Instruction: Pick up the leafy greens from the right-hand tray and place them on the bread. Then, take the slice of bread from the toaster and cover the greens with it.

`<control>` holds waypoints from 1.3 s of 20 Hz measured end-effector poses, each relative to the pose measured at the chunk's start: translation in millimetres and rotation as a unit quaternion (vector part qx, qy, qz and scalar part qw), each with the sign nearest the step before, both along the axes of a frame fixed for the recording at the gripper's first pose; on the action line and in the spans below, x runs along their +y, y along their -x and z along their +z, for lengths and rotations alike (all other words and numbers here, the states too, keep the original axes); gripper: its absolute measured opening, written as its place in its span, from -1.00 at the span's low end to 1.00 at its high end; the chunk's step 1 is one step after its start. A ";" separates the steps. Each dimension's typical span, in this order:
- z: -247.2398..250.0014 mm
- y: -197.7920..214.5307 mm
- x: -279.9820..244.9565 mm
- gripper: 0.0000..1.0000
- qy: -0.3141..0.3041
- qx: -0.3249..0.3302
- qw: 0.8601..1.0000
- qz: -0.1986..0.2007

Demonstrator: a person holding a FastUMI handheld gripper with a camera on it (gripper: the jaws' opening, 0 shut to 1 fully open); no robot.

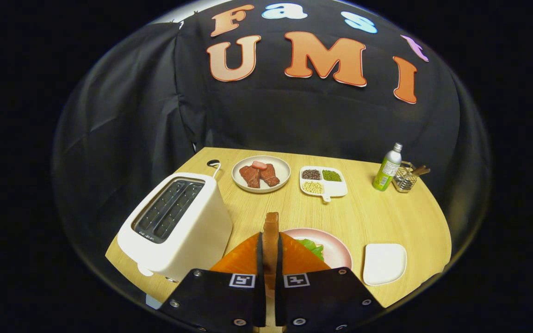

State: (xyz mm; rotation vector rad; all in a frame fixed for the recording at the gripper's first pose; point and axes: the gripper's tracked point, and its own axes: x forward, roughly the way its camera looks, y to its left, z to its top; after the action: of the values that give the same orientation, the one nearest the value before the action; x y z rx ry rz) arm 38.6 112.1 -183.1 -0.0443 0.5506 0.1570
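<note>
The fingers (270,259) are almost closed and squeeze a slice of bread (271,236) that stands on its edge between them. Just past them sits a pink plate (338,252) with leafy greens (312,247) on it, partly hidden behind the fingers. Beside it, to the right, lies a white tray (384,263). On the left stands a white toaster (176,222) with 2 slots. Farther back on the table (373,217) are a plate of meat (261,174), a dish of beans (323,180), a green bottle (387,169) and a wire basket (405,178); what the basket holds is hard to make out
</note>
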 end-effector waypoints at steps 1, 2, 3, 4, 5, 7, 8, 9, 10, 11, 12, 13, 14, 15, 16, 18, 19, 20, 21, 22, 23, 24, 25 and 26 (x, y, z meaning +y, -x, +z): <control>-3.3 -0.2 2.6 -0.84 -0.011 0.002 1.000 0.007; -6.6 -1.7 4.7 -0.84 -0.021 0.002 1.000 0.013; -10.9 -1.2 3.9 -0.84 -0.027 0.007 1.000 0.014; -17.3 -1.9 1.0 -0.84 -0.029 0.012 0.999 0.013; -23.1 -2.7 -3.6 -0.84 -0.027 0.017 0.999 0.010; -29.2 -4.1 -9.7 -0.84 -0.030 0.023 0.999 0.010; -29.1 -4.7 -13.1 -0.84 -0.033 0.023 0.999 0.009; -27.9 -8.4 -19.0 -0.84 -0.030 0.019 0.999 0.002; -29.3 -10.2 -25.9 -0.84 -0.025 0.019 1.000 -0.002; -32.1 -11.2 -33.1 -0.81 -0.019 0.021 1.000 -0.007; -34.4 -11.1 -40.3 -0.78 -0.014 0.024 1.000 -0.014; -37.2 -11.5 -46.7 -0.74 -0.011 0.027 0.999 -0.018; -38.9 -11.8 -51.6 -0.72 -0.012 0.030 0.999 -0.022; -40.6 -12.5 -56.6 -0.71 -0.014 0.033 0.999 -0.027; -42.5 -12.9 -59.5 -0.71 -0.018 0.037 0.999 -0.029; -47.6 -15.2 -66.5 -0.71 -0.020 0.043 0.998 -0.034; -49.4 -16.3 -71.9 -0.66 -0.014 0.044 0.998 -0.038; -52.0 -16.7 -77.7 -0.58 -0.007 0.046 0.998 -0.042; -54.1 -16.3 -83.2 -0.48 -0.002 0.049 0.998 -0.047; -55.5 -16.8 -88.2 -0.43 0.002 0.051 0.997 -0.054; -56.5 -16.4 -93.8 -0.31 0.005 0.053 0.997 -0.060; -56.8 -16.2 -99.7 -0.26 0.006 0.055 0.996 -0.066; -57.1 -16.2 -104.6 -0.21 0.005 0.056 0.996 -0.072; -56.5 -15.7 -108.5 -0.16 0.003 0.058 0.995 -0.077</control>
State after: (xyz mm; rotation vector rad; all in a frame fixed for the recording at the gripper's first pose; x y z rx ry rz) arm 54.3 3.6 -239.6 0.0007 0.6677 0.0079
